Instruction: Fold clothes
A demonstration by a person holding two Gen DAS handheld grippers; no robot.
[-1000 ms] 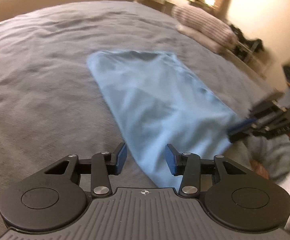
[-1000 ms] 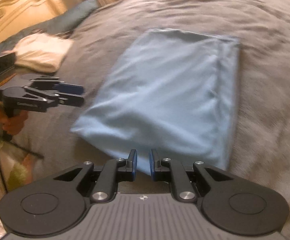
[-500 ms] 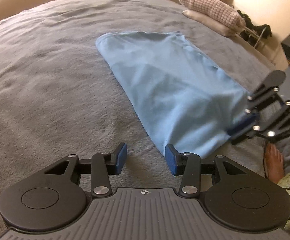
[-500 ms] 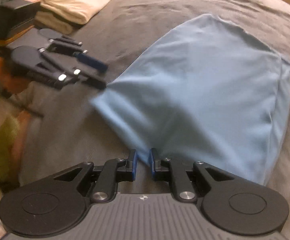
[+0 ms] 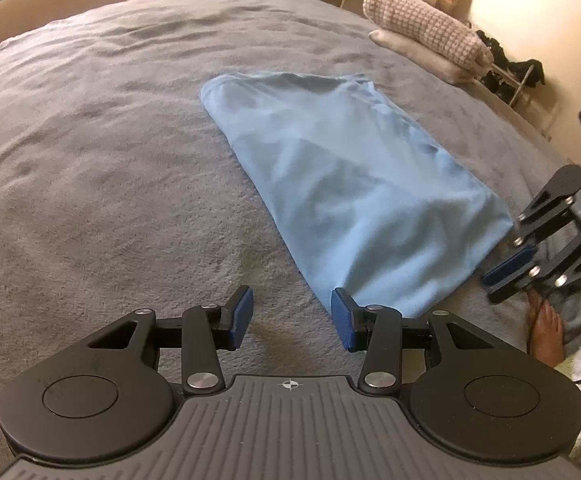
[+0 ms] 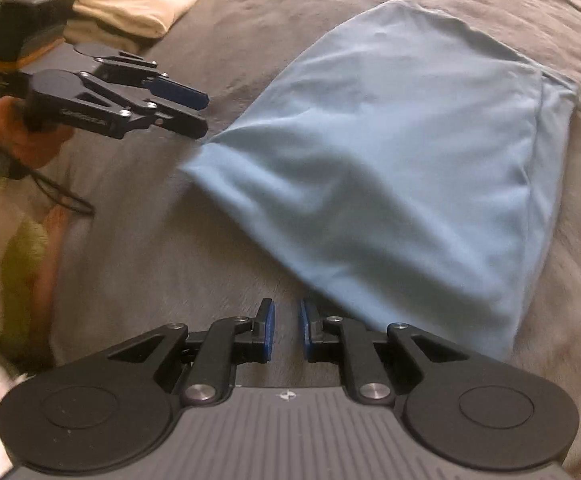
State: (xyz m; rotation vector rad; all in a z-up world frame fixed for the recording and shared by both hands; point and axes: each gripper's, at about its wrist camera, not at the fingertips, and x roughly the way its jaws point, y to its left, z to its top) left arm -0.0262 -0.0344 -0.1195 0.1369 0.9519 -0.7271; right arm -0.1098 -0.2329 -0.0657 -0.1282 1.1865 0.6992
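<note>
hovering low beside the blue garment (image 5: 354, 200): left claw (image 5: 290, 318) spread, right claw (image 6: 286, 328) slightly parted, empty

The left wrist camera is riding just behind the left tool (image 5: 290, 320), looking low across the grey bed (image 5: 90, 160) toward the far pillows (image 5: 422, 28). The right wrist camera is sitting behind the right tool (image 6: 287, 328), tilting down more steeply. Both are taking in the blue garment (image 5: 354, 200) (image 6: 390, 160) from close by — from opposite near corners (each is also catching the other tool).
</note>
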